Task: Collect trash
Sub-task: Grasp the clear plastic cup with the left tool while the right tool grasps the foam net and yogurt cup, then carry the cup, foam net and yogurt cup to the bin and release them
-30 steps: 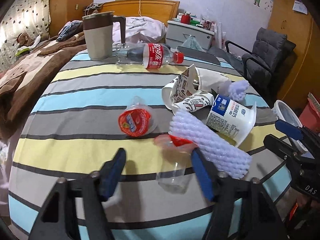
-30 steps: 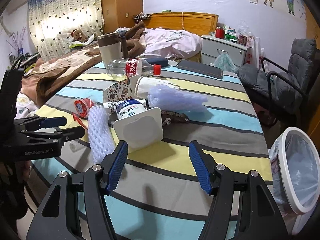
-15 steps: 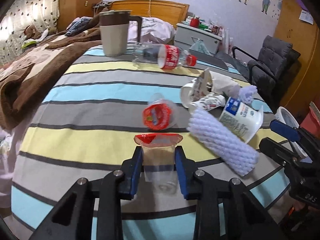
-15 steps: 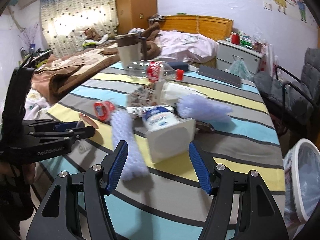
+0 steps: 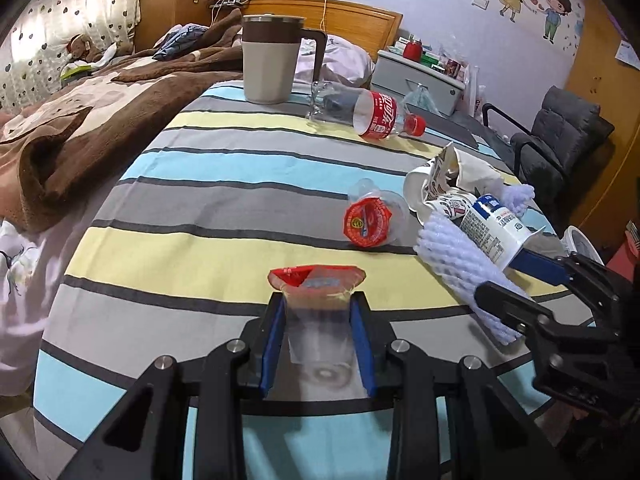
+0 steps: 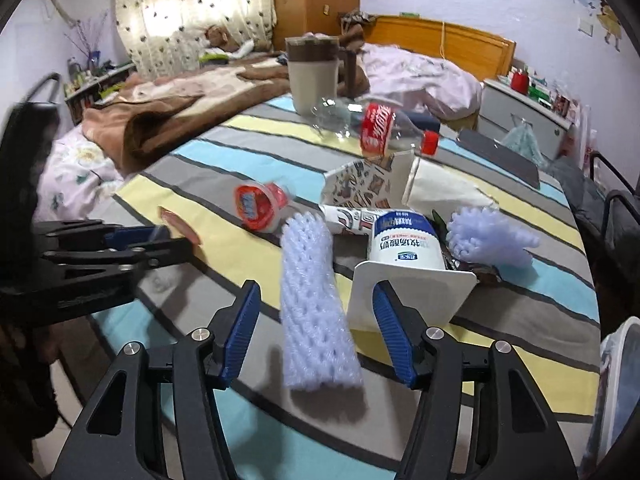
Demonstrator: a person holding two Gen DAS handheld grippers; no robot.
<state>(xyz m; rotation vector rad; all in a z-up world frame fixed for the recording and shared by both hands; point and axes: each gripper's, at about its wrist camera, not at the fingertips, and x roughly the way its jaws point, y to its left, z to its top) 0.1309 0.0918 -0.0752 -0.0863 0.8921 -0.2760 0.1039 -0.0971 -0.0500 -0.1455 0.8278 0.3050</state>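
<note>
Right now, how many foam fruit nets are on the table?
2. One foam net lies between the right gripper fingers, beside the yogurt tub. The other foam net lies past the tub, toward the chair side. More could hide under the crumpled paper cups.

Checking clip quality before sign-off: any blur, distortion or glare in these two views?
Left wrist: sharp, strong fisheye bowing of the striped table; clear cup in the left gripper hard to read. Right wrist: motion-smeared, notably foam sleeve and mug; backlit curtain washes out.
</note>
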